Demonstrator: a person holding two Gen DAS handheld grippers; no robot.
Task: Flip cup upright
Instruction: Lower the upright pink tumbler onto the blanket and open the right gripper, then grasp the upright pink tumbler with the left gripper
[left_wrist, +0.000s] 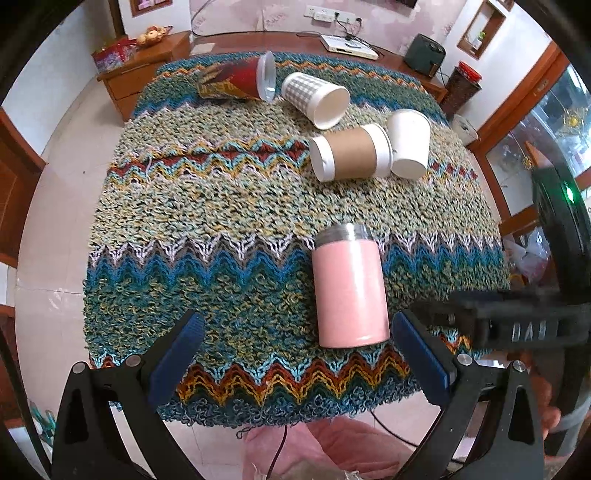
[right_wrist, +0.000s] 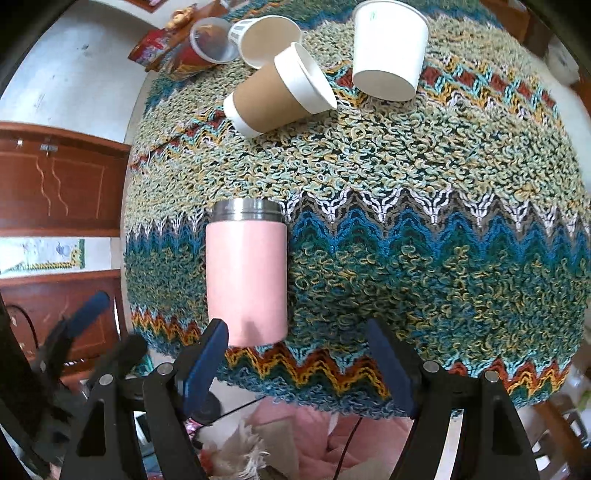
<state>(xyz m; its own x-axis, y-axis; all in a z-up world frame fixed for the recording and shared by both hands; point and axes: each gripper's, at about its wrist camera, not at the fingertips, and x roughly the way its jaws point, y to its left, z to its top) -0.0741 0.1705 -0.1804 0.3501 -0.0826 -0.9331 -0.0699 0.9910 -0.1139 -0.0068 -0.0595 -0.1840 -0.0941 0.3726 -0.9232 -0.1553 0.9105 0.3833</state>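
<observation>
A pink cup (left_wrist: 349, 291) with a steel rim lies on its side on the knitted cloth (left_wrist: 221, 206), steel end pointing away; it also shows in the right wrist view (right_wrist: 246, 273). My left gripper (left_wrist: 295, 332) is open, its blue pads (left_wrist: 177, 354) apart near the cup's base. My right gripper (right_wrist: 295, 350) is open at the front table edge, its left pad (right_wrist: 207, 358) just before the cup's base. The right gripper shows at the left wrist view's right edge (left_wrist: 498, 317).
Further back lie a brown-sleeved paper cup (left_wrist: 351, 153), a white paper cup (left_wrist: 410, 144), a checked cup (left_wrist: 316, 98) and a red patterned cup (left_wrist: 236, 79), all on their sides. Wooden cabinets (right_wrist: 55, 177) and tiled floor surround the table. Pink fabric (left_wrist: 332, 443) lies below the front edge.
</observation>
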